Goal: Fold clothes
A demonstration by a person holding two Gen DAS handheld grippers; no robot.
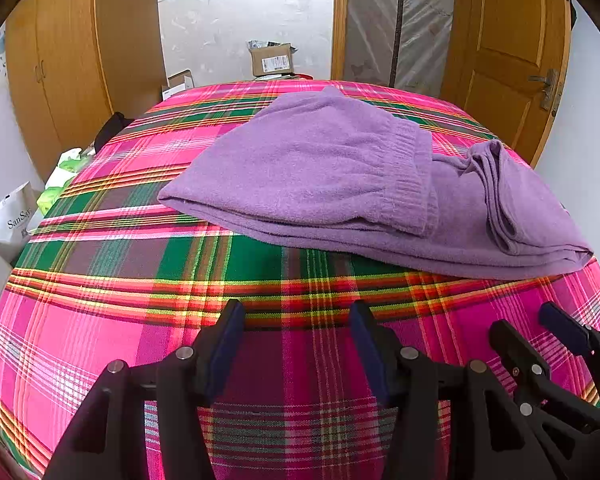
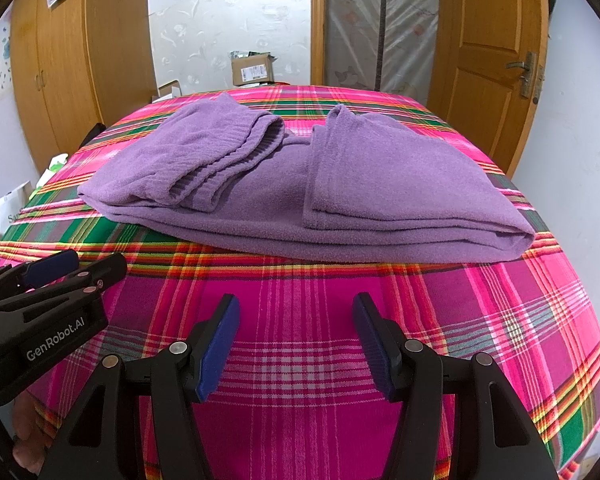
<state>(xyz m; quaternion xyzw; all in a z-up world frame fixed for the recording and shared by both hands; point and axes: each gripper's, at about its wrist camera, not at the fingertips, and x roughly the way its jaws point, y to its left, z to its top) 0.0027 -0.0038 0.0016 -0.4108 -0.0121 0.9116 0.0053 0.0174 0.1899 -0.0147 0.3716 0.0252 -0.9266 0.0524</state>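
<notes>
Box label (image 1: 275,65) too small

My right gripper (image 2: 296,340) hangs over the plaid bedspread (image 2: 500,320), jaws apart, nothing between them. The purple sweater (image 2: 300,184) lies folded just beyond, both sides turned in over the middle, ribbed cuff on the left fold. My left gripper (image 2: 60,270) shows at the left edge, also empty. Behind the bed: a cardboard box (image 2: 253,69) and a wooden door (image 2: 488,52).

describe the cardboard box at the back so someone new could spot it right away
Look past the far edge of the plaid bedspread with the purple garment on it, to the white wall between the wooden wardrobe and the door. The brown cardboard box sits there, flaps open, with a white label; the box left of it is white.
</notes>
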